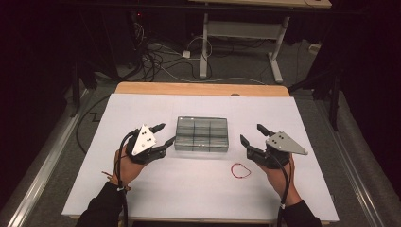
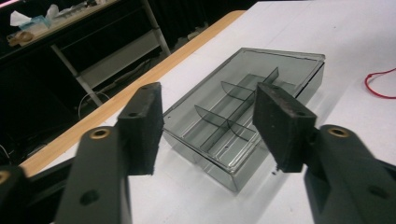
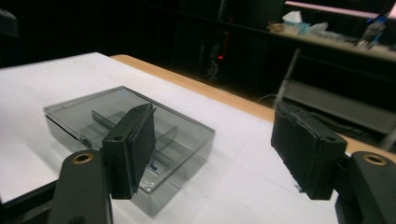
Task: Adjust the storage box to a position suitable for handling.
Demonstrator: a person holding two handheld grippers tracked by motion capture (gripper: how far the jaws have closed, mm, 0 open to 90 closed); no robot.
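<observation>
A smoky clear plastic box (image 1: pixel 202 134) with inner dividers lies flat on the white sheet in the middle of the table; its lid looks closed. My left gripper (image 1: pixel 164 134) hovers just off the box's left side, jaws apart with nothing between them. My right gripper (image 1: pixel 253 134) stands a little off the box's right side, also open and empty. In the left gripper view the box (image 2: pixel 243 116) lies beyond the two black pads (image 2: pixel 282 126). The right gripper view shows the box (image 3: pixel 126 130) behind the left pad (image 3: pixel 135 144), apart from it.
A red rubber band (image 1: pixel 240 170) lies on the white sheet (image 1: pixel 142 189) in front of the box, near my right hand; the band (image 2: pixel 380 84) shows in the left gripper view. The wooden table edge (image 1: pixel 203 89) runs along the back. Cables and a desk frame (image 1: pixel 246 42) lie beyond.
</observation>
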